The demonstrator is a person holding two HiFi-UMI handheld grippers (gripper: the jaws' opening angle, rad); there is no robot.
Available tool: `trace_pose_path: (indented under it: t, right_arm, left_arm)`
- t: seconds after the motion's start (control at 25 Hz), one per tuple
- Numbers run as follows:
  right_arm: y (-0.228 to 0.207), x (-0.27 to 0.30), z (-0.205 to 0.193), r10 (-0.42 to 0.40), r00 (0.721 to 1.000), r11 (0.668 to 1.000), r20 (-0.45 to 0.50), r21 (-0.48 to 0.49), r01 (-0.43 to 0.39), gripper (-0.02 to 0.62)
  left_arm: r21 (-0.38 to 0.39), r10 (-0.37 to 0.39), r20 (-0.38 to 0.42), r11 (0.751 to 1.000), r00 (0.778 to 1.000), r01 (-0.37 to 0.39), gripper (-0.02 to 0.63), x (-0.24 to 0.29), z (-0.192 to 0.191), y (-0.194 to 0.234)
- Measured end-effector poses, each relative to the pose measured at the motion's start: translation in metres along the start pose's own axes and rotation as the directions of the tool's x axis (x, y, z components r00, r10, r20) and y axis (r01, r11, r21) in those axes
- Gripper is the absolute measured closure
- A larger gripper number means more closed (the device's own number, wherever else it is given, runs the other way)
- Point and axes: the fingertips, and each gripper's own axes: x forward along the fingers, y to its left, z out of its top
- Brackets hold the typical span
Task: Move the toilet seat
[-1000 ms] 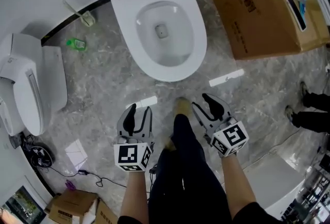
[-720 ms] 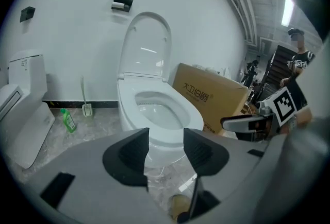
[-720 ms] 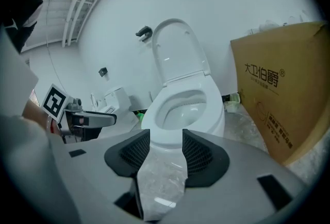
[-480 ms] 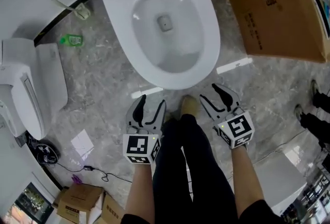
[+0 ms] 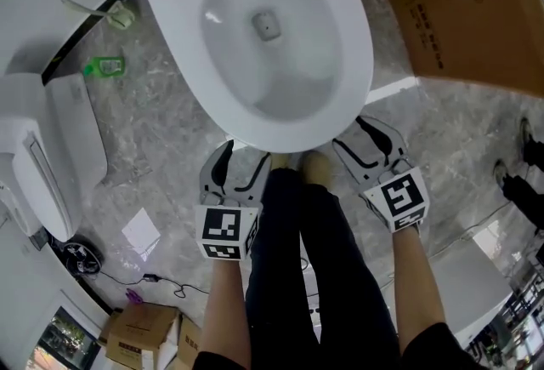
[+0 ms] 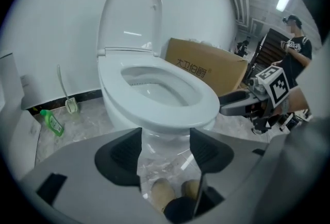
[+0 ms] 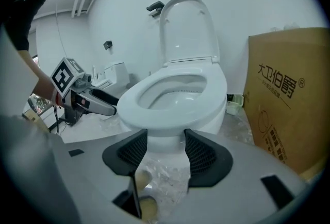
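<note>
A white toilet stands in front of me with its seat [image 5: 285, 132] down on the bowl and its lid [image 6: 129, 17] upright against the wall. My left gripper [image 5: 238, 164] is low at the front left of the bowl, just short of the rim. Its jaws are opening with nothing between them. My right gripper [image 5: 361, 139] is at the front right of the rim, also opening and empty. In the left gripper view the seat [image 6: 170, 112] lies just beyond the left gripper [image 6: 165, 148]. The right gripper view shows the seat [image 7: 154, 115] past the right gripper [image 7: 166, 148].
A large cardboard box [image 5: 459, 2] stands right of the toilet. A second white toilet unit [image 5: 42, 156] lies at the left, with a green bottle [image 5: 104, 66] and a brush [image 5: 119, 13] near the wall. Small boxes [image 5: 140, 330] and a cable [image 5: 81, 258] are behind me. Someone's feet [image 5: 523, 181] are at the right.
Both grippers have moved forward from open floor up to the front rim of the toilet, and their jaws stand wider. The toilet now fills more of the head view.
</note>
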Motion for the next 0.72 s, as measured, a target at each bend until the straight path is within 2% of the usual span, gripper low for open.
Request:
trace_pose_path:
  t: [0.12, 0.2, 0.44, 0.72]
  right_arm:
    - [-0.0002, 0.0005, -0.0037, 0.013, 1.000, 1.000, -0.002, -0.018, -0.014, 0.354]
    - [-0.0044, 0.0018, -0.0039, 0.017, 1.000, 0.999, -0.005, -0.031, -0.018, 0.353]
    - [-0.0054, 0.0044, -0.0044, 0.034, 0.999, 0.998, 0.037, -0.052, -0.032, 0.350]
    - [-0.0040, 0.0016, -0.0027, 0.039, 0.999, 0.999, 0.032, 0.007, -0.039, 0.363]
  left_arm:
    - [0.090, -0.015, -0.064, 0.996, 0.998, 0.021, 0.328, 0.0030, -0.0040, -0.0036]
    - [0.123, -0.010, -0.083, 0.992, 0.997, 0.020, 0.324, 0.0061, -0.0017, -0.0030]
    - [0.065, -0.001, -0.050, 0.998, 0.999, 0.004, 0.322, 0.0061, -0.0038, -0.0011]
    - [0.044, 0.024, -0.045, 0.999, 0.999, -0.022, 0.339, 0.0052, -0.0030, -0.0037]
